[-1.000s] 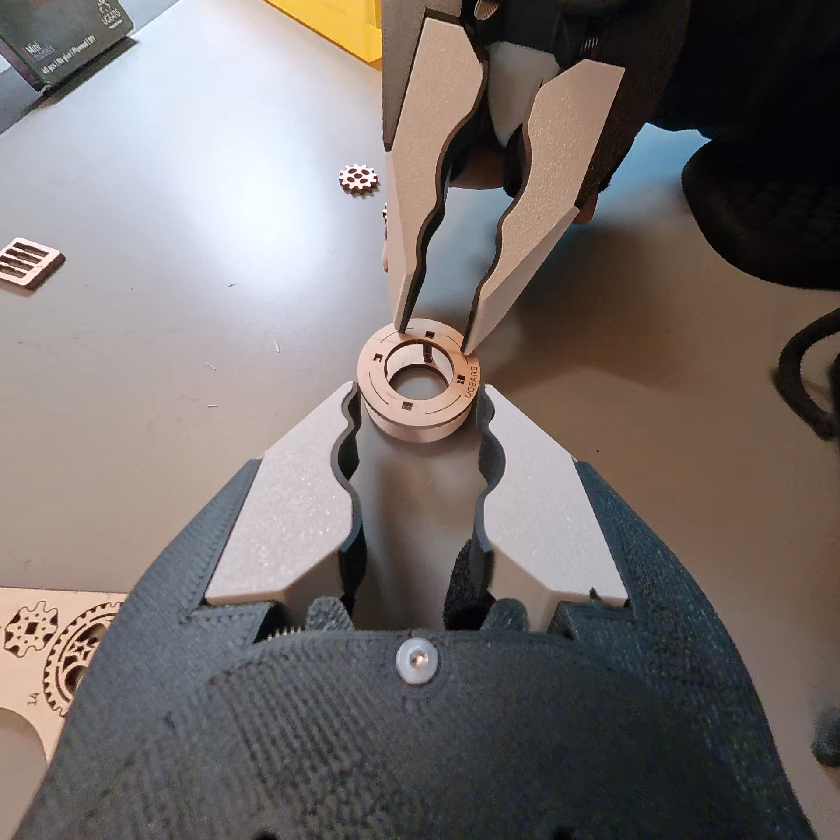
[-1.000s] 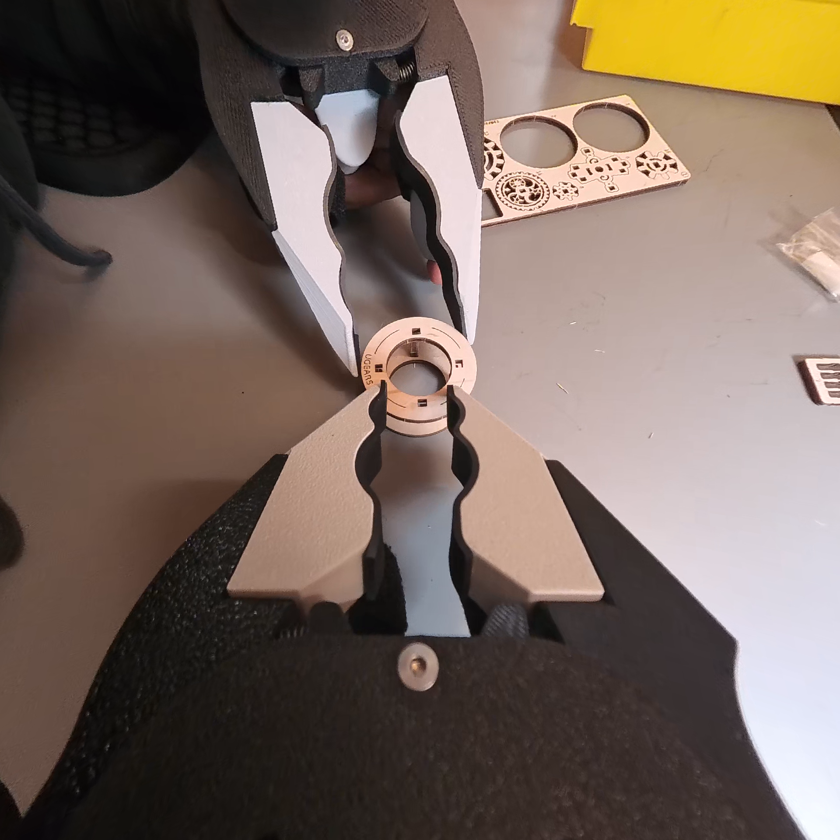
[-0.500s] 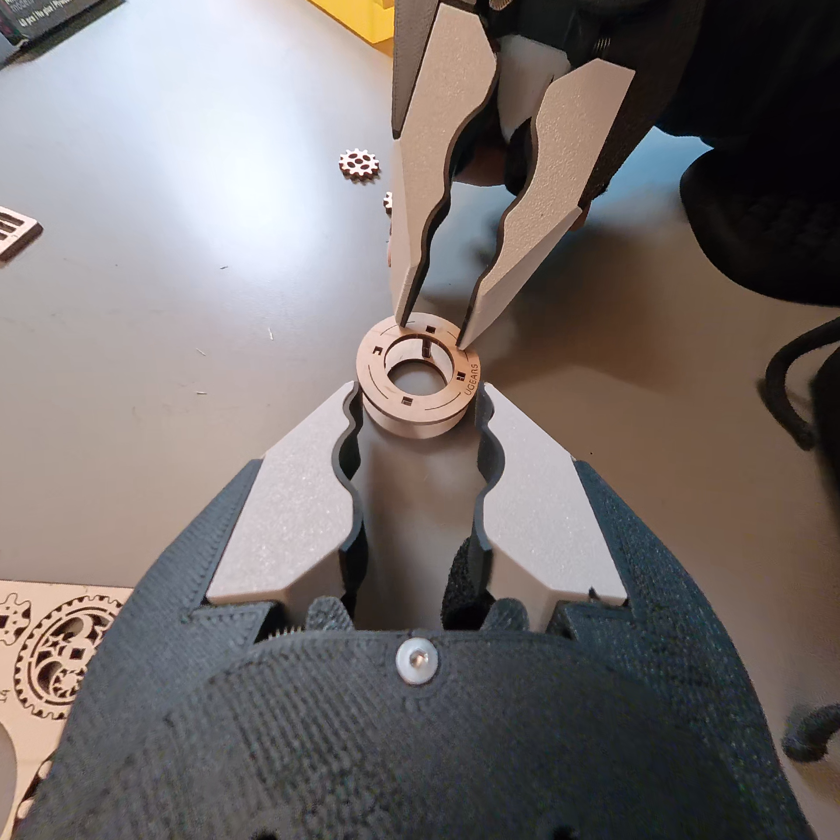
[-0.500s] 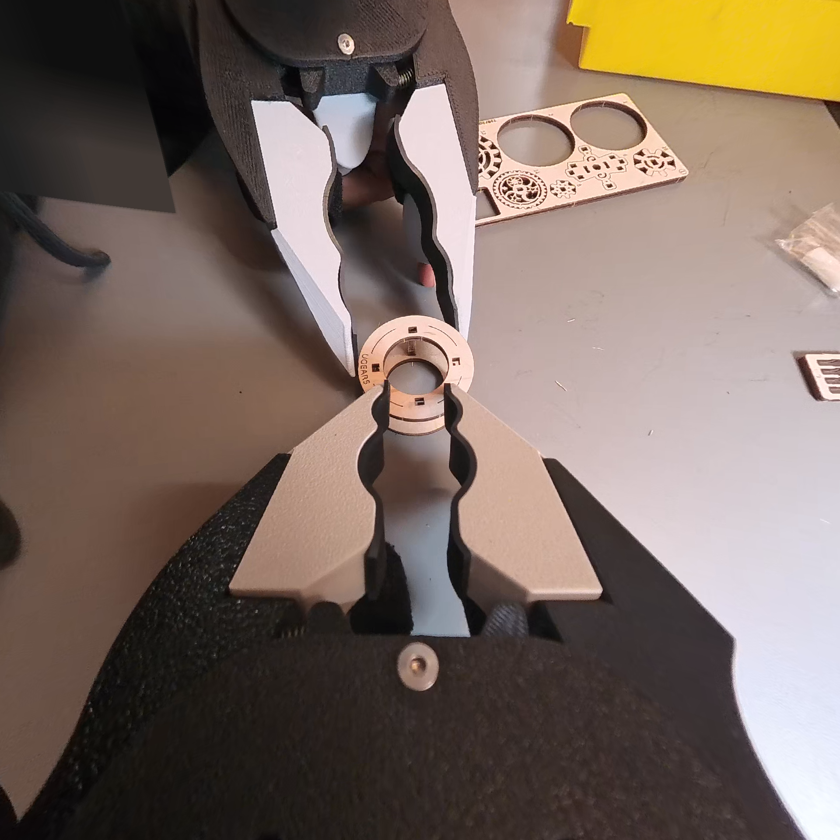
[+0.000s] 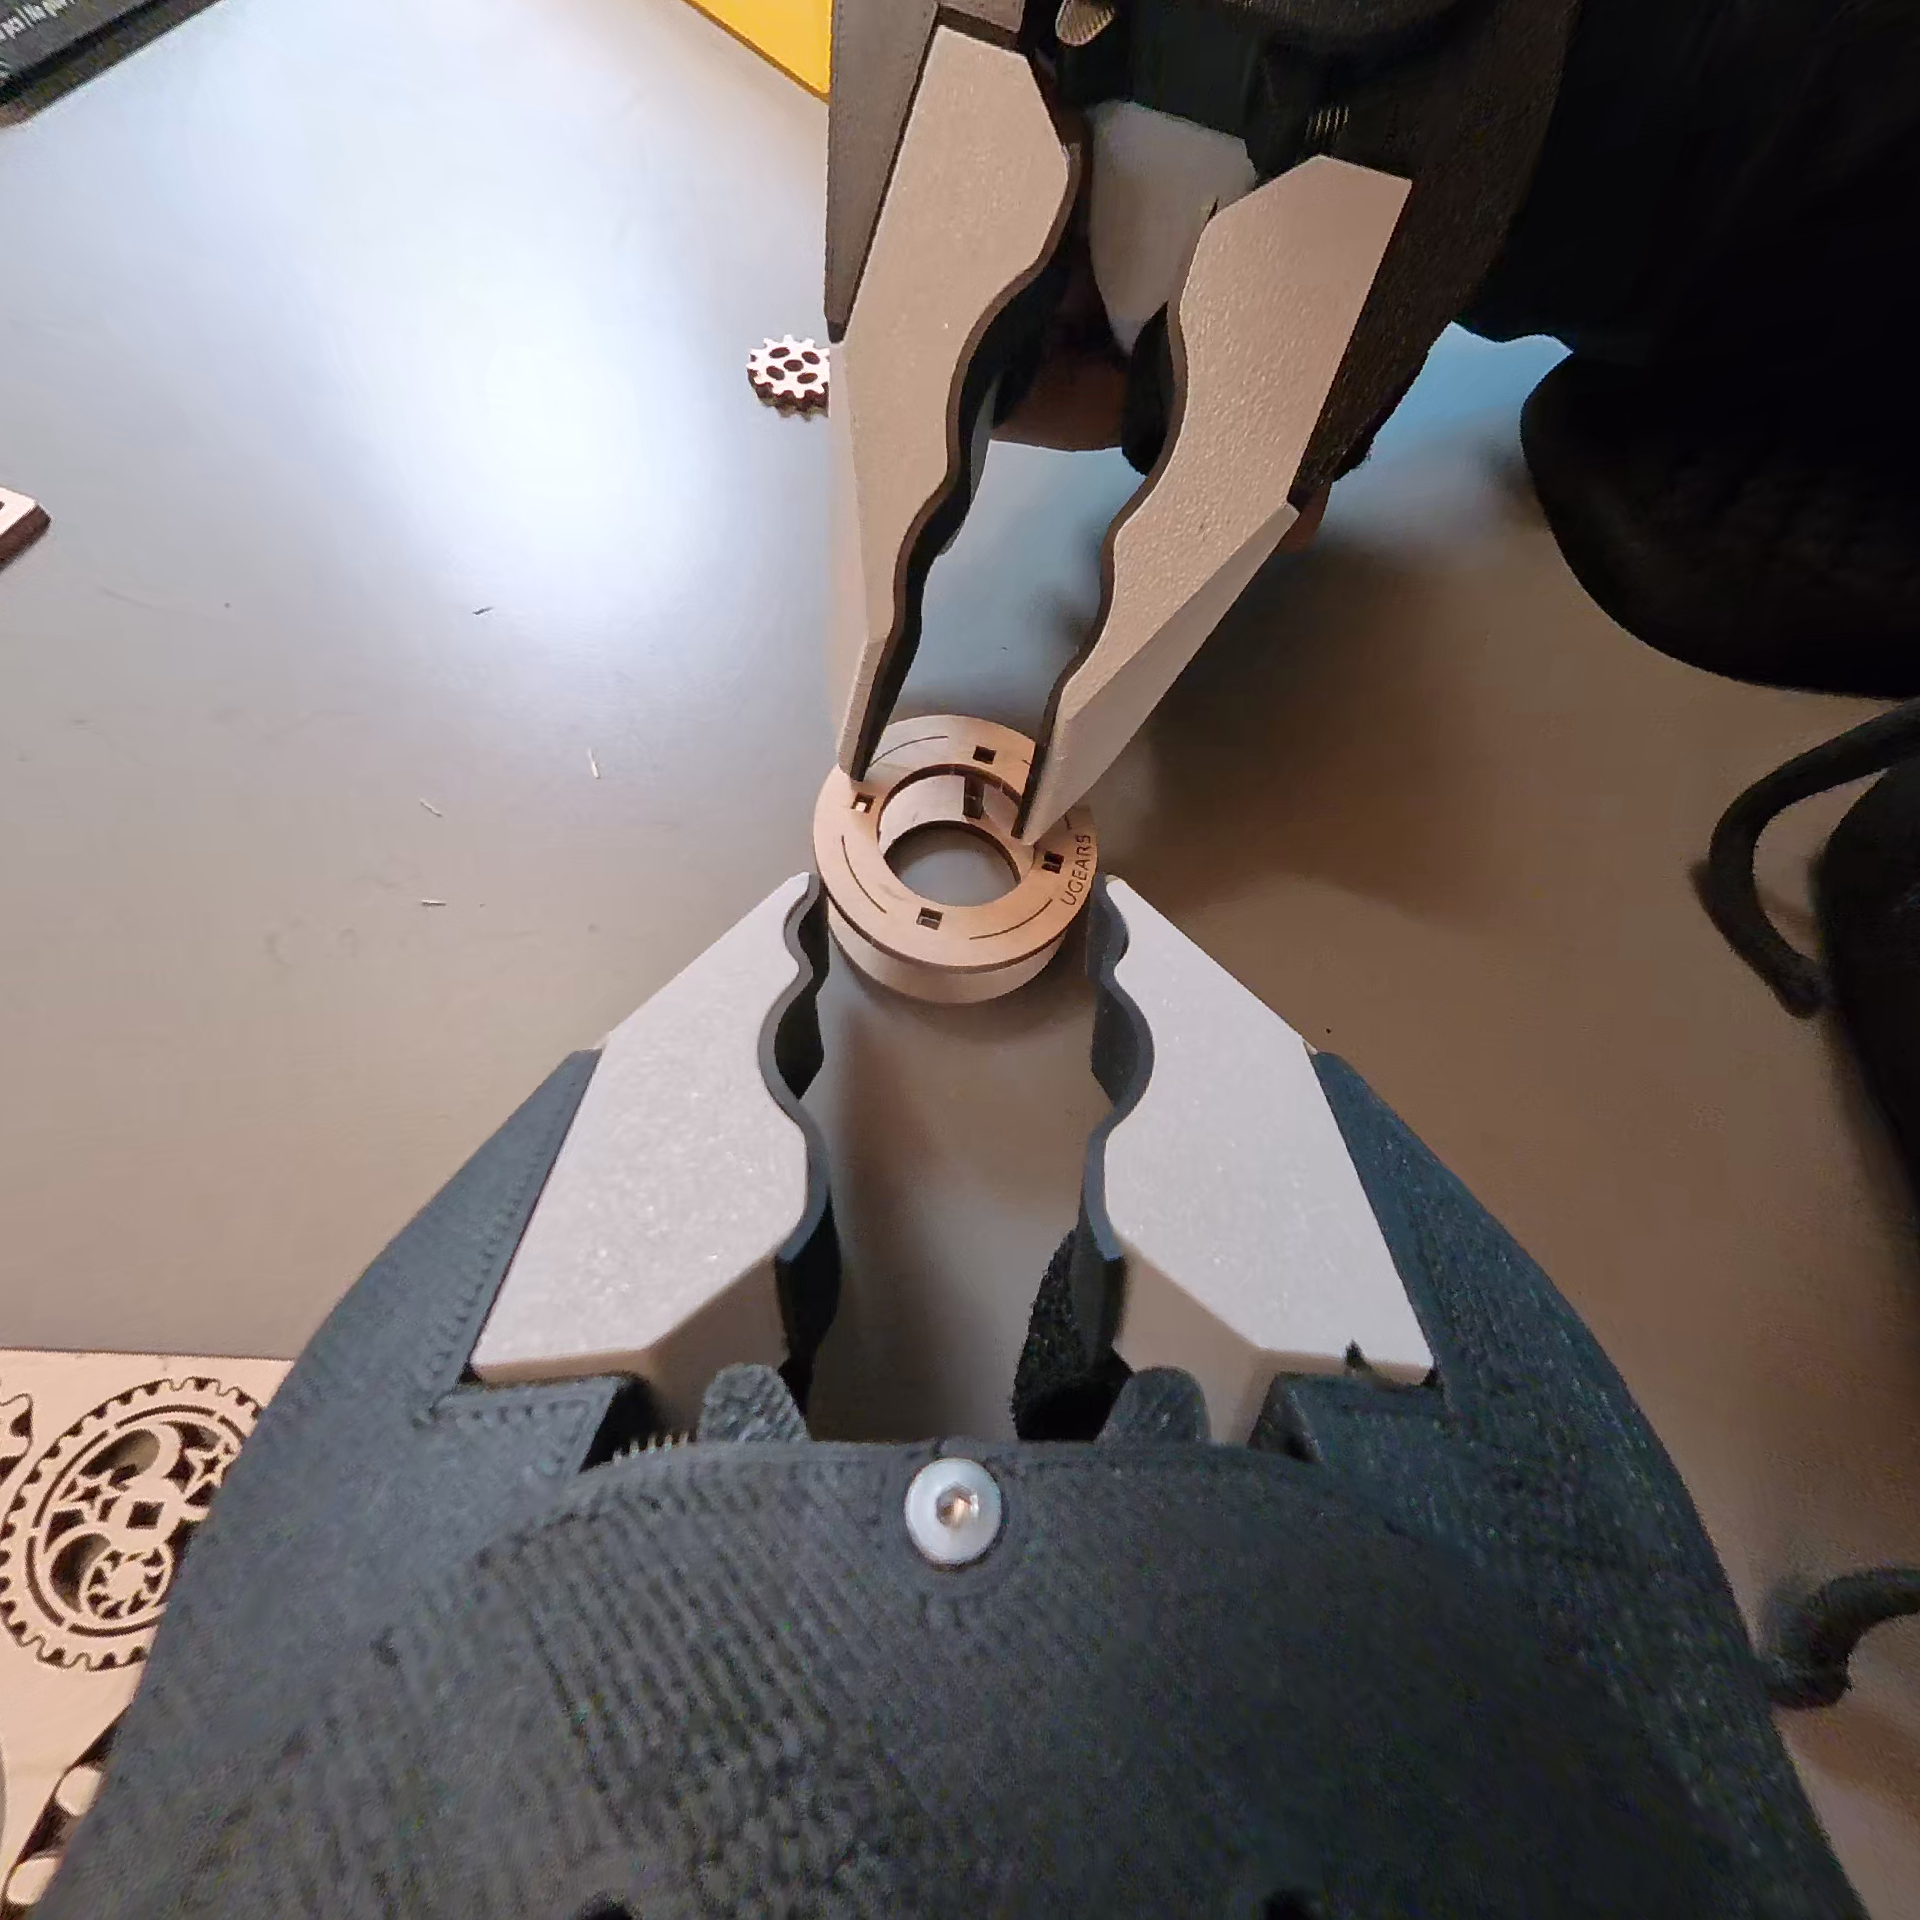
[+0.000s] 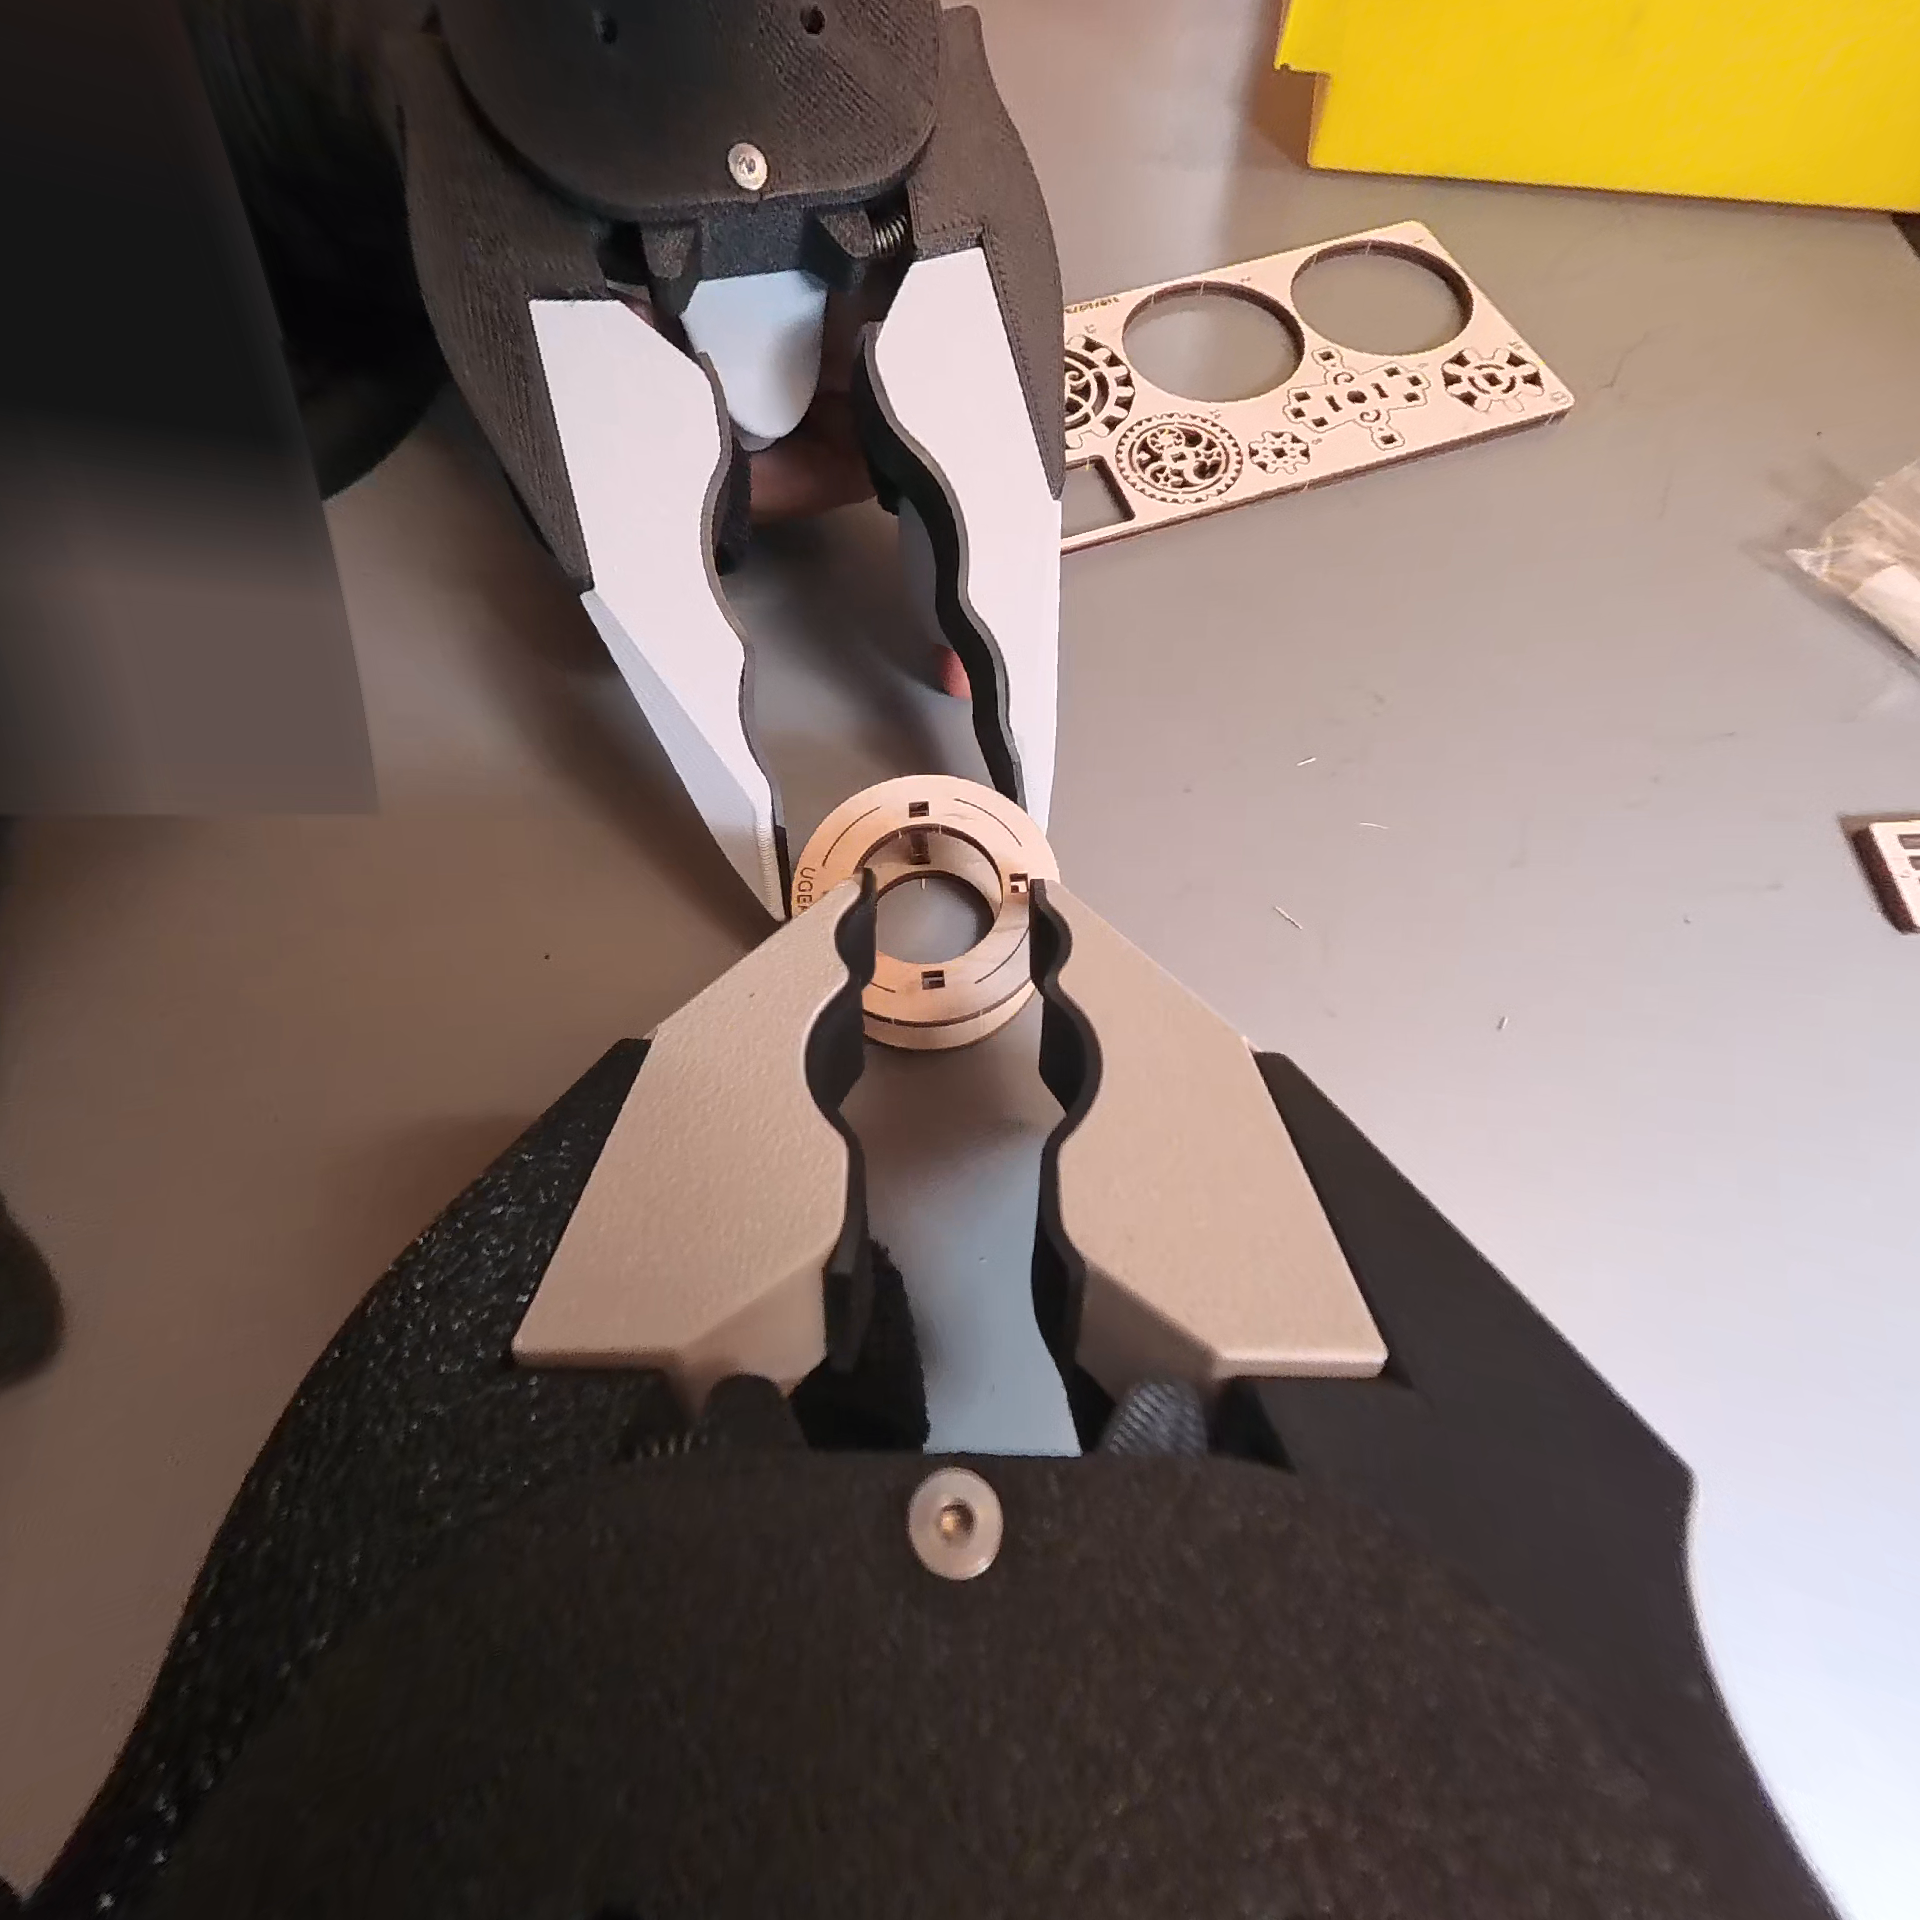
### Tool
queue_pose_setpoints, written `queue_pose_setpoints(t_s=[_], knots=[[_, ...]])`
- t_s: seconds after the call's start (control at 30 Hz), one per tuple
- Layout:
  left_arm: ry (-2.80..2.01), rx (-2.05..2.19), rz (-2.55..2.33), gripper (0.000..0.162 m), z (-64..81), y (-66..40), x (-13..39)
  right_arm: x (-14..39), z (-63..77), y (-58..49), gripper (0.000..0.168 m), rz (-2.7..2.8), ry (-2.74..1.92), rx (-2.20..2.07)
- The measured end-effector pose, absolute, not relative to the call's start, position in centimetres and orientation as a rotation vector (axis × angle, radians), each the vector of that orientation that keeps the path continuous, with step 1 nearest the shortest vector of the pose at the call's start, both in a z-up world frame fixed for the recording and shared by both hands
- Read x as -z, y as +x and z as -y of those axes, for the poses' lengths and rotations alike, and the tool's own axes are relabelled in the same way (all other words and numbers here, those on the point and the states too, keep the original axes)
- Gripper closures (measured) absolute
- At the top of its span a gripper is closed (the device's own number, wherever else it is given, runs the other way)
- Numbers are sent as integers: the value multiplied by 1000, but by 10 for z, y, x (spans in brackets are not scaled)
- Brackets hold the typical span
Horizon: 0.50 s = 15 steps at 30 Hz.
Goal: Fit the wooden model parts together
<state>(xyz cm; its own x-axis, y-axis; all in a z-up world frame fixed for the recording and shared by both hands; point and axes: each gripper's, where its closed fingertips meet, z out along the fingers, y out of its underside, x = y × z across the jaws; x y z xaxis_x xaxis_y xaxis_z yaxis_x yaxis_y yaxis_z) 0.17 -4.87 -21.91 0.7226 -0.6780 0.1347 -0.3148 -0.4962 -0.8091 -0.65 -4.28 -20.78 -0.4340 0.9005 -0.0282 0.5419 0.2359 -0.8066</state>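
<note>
Mid-frame, left gripper (image 5: pixel 951 914) grips the wooden ring (image 5: pixel 954 883) by its sides; right gripper (image 5: pixel 940 800), part-open, tips resting on ring's top, grey table (image 5: pixel 364 727).

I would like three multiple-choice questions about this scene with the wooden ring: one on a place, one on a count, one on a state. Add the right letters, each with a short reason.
1. Where do the fingertips of the right gripper rest?
A) on the top face of the wooden ring
B) beside the ring
C) high above the ring

2. How many large round cut-outs does the wooden parts sheet have?
A) one
B) two
C) four

3. How do the jaws of the right gripper stand?
A) shut on the ring's sides
B) fully closed, empty
C) apart

Answers:
1 A: in the left wrist view both tips touch the ring's upper face.
2 B: two empty circles lie side by side in the sheet.
3 C: a clear gap shows between its fingers; it is the left gripper that clamps the ring's sides.
</note>
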Motion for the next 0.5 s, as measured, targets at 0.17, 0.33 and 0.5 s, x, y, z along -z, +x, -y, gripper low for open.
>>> queue_pose_setpoints(t_s=[0.17,0.33,0.5], knots=[[-2092,602,-742,113,50,4,216,207,43,-6,142,2066,-1320,-1064],[-2100,620,-753,113,52,7,218,207,42,-6,142,2063,-1327,-1062],[-2104,617,-748,113,52,6,218,209,41,-8,143,2058,-1335,-1036]])
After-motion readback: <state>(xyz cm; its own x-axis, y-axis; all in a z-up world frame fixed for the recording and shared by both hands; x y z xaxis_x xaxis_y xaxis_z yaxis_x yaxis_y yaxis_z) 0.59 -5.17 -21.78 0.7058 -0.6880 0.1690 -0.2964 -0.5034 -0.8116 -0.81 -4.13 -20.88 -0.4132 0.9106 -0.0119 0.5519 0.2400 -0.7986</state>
